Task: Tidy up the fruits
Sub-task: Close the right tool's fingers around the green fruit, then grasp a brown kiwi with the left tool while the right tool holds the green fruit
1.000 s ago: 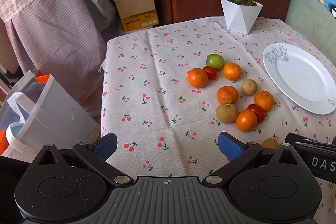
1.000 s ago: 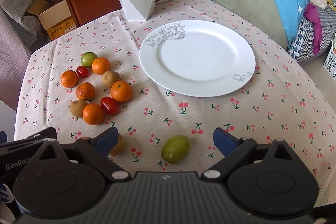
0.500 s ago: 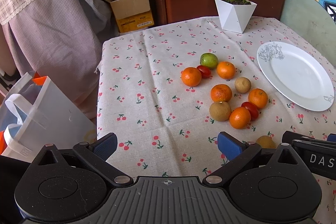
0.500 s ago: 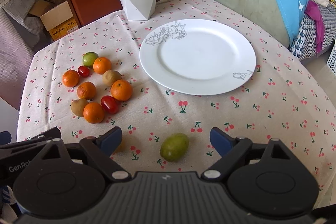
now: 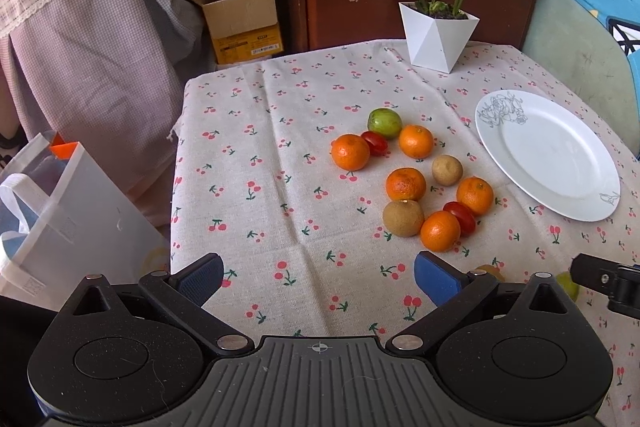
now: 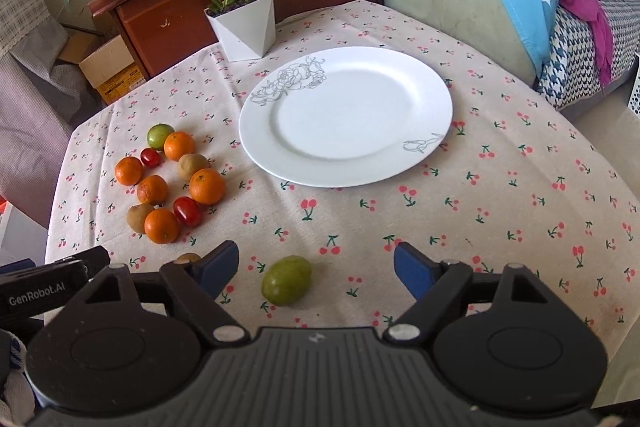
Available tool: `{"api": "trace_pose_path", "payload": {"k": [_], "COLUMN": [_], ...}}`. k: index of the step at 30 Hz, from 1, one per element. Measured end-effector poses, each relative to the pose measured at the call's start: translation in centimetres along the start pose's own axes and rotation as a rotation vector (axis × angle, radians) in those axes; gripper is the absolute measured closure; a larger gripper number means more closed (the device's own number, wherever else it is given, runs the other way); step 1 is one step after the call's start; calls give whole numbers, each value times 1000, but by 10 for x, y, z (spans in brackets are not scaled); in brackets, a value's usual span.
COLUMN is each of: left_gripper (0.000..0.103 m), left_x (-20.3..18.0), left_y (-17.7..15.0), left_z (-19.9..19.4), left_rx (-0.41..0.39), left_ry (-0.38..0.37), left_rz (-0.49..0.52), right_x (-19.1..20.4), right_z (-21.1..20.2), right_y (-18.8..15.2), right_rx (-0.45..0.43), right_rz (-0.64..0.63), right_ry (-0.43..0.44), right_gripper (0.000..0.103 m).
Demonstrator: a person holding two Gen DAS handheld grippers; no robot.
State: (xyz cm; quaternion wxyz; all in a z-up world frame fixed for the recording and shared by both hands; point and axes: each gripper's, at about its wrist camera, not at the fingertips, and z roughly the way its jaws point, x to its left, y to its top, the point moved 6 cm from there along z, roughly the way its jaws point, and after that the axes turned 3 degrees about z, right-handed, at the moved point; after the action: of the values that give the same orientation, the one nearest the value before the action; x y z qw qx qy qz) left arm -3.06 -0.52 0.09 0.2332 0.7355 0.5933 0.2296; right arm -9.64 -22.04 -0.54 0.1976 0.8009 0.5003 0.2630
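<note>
The right tongs [image 6: 316, 267] are hovering over the cherry-print surface [image 6: 500, 195] with their jaws apart and gripping nothing; the jaws have just been closing in. A green fruit [image 6: 286, 279] is lying on the cloth between the two blue pads, nearer the left pad and touching neither. A small brown fruit [image 6: 188, 258] is peeking out just behind the left pad, at about 9 o'clock from the green one. The fruit cluster [image 6: 172, 183] of oranges, small tomatoes, brown fruits and one green one is sitting at roughly 10 o'clock from the right tongs, well apart from them. The white plate [image 6: 424, 87] is lying bare at 12 o'clock, with the white plant pot [image 6: 244, 27] beyond it.

The left tongs [image 5: 318, 275] are also standing released, holding nothing, with only cloth between the pads. From them the cluster is lying at about 1 o'clock and the plate at 2 o'clock.
</note>
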Motion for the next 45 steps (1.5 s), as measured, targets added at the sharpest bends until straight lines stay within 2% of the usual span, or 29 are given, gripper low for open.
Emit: {"api": "trace_pose_path", "payload": {"k": [5, 12, 24, 27, 31, 37, 43, 45], "left_gripper": [2, 2, 7, 9, 11, 15, 31, 33], "left_x": [1, -10, -24, -28, -35, -50, -68, -73], "left_y": [-1, -4, -11, -13, -15, -18, -22, -22], "left_z": [-1, -1, 4, 4, 3, 5, 6, 7], "left_rx": [-7, -10, 0, -1, -5, -10, -22, -30], "left_ry": [-30, -67, -89, -104, -129, -163, -220, -231], "left_rz": [-8, 14, 55, 64, 82, 110, 131, 130], "right_x": [-14, -10, 6, 10, 14, 4, -5, -7], "right_z": [-3, 7, 18, 20, 19, 17, 16, 17], "right_y": [-6, -18, -21, -22, -22, -17, -13, -13], "right_rx": [12, 55, 29, 22, 4, -16, -29, -30], "right_rz": [28, 24, -22, -40, -75, -33, 11, 20], "right_ry": [28, 97, 158, 175, 174, 160, 154, 157], "right_gripper": [34, 53, 68, 75, 76, 76, 76, 76]}}
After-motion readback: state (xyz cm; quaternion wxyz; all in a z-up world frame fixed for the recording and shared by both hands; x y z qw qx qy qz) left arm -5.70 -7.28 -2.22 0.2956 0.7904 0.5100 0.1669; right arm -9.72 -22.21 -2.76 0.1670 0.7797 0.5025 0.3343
